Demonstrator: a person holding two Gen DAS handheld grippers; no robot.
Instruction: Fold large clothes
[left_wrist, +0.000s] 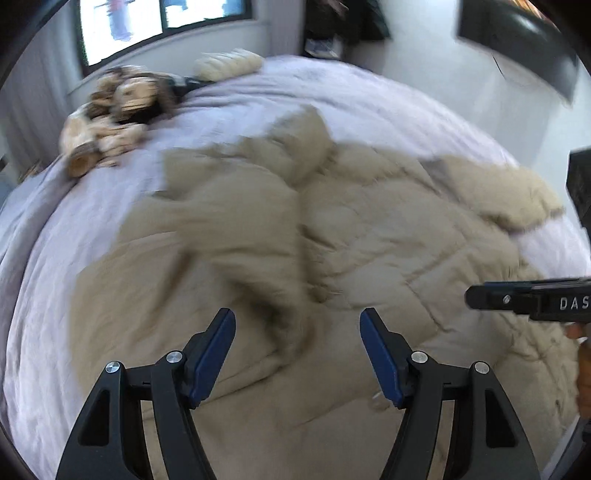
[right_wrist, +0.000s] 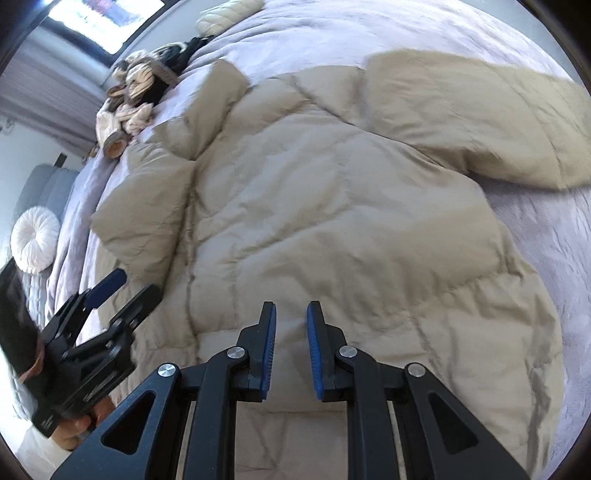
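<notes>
Two black grippers with blue pads hover over the puffy beige quilted jacket (right_wrist: 332, 206) spread on the lilac bedcover (right_wrist: 546, 229). Left gripper (left_wrist: 297, 321) gapes wide, empty; right gripper (right_wrist: 291, 312) stands slightly parted, empty

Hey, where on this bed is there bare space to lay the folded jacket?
Bare bedspread lies beside the tan jacket, under its outstretched sleeve. Another clear stretch runs beyond the collar, toward the wall. The window-side corner is crowded: a heap of clothes and a pale cushion sit there.
</notes>
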